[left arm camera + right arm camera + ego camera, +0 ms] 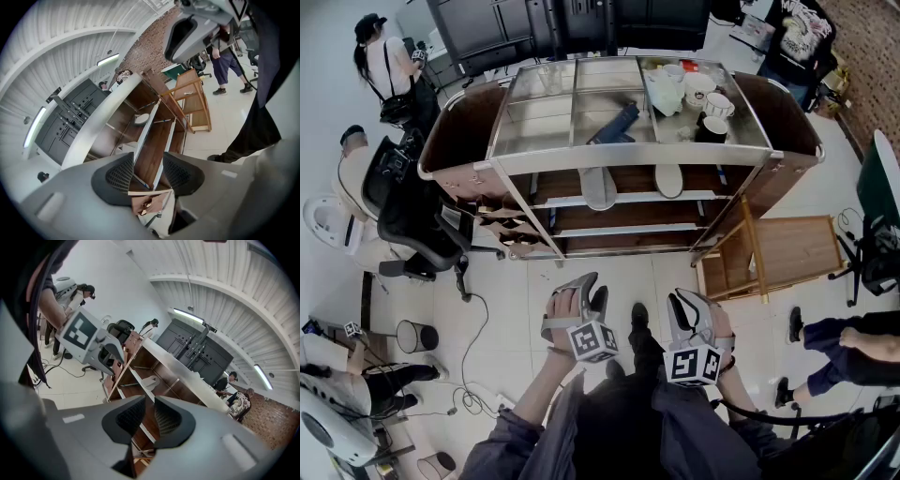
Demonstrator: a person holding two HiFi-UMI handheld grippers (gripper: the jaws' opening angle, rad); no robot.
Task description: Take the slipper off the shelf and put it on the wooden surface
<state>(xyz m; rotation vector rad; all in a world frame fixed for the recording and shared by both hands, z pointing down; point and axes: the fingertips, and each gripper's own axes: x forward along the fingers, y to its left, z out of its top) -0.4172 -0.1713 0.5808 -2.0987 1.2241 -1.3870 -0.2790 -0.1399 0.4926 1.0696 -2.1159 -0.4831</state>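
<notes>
Two pale grey slippers lie on the upper wooden shelf of the metal-framed rack (525, 157): one slipper (598, 187) on the left, its pair (668, 180) to the right. The left gripper view shows a slipper (140, 119), and so does the right gripper view (150, 381). A low wooden table (792, 248) stands right of the rack. My left gripper (592, 286) and right gripper (689, 300) are held side by side over the floor in front of the rack, well short of it. Both point at the shelves with their jaws apart and nothing between them.
Cups and dishes (698, 94) and a dark blue object (614, 124) sit on the rack's glass top. A black office chair (412, 225), a bin (417, 336) and floor cables (469, 375) are at the left. A seated person's legs (853, 342) are at the right.
</notes>
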